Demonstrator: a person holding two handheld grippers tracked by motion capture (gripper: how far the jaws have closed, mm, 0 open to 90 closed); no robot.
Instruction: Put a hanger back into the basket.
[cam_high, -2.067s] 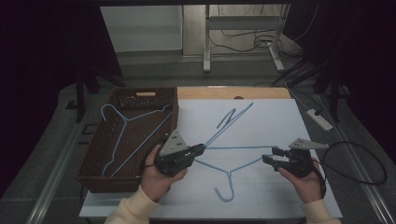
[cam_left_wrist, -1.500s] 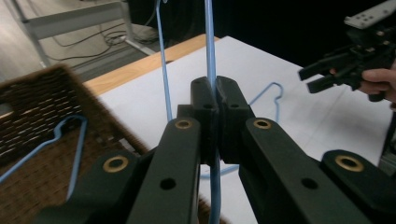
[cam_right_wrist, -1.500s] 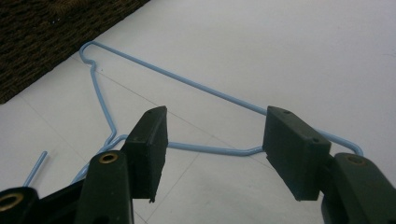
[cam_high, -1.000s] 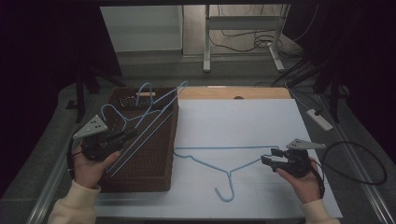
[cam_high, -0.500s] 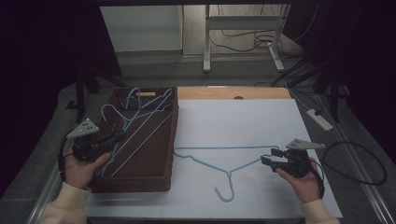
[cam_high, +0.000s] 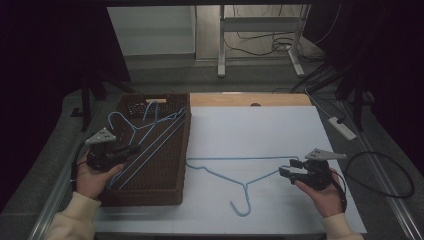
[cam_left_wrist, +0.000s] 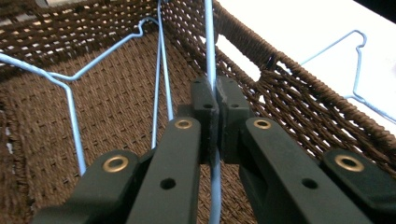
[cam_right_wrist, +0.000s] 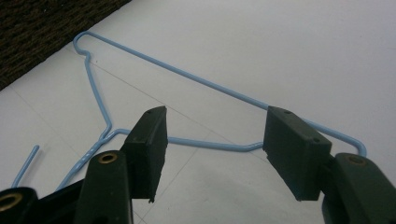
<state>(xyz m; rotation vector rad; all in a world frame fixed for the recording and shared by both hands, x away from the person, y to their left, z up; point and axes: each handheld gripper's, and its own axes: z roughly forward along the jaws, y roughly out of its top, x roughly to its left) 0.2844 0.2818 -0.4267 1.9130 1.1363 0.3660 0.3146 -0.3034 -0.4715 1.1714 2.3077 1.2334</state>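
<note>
Two hangers overlap in the basket (cam_high: 150, 187); left gripper (cam_high: 131, 149) pinches one wire (cam_left_wrist: 210, 56), right gripper (cam_high: 285, 168) gapes empty.

light blue wire hangers (cam_high: 240, 177), dark brown woven basket (cam_high: 165, 195), white tabletop (cam_high: 260, 130)

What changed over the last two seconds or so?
The left gripper, shut on a blue hanger, carried it from the white sheet leftward and lowered it into the basket. The right gripper stayed open by the other hanger, which has not moved.
</note>
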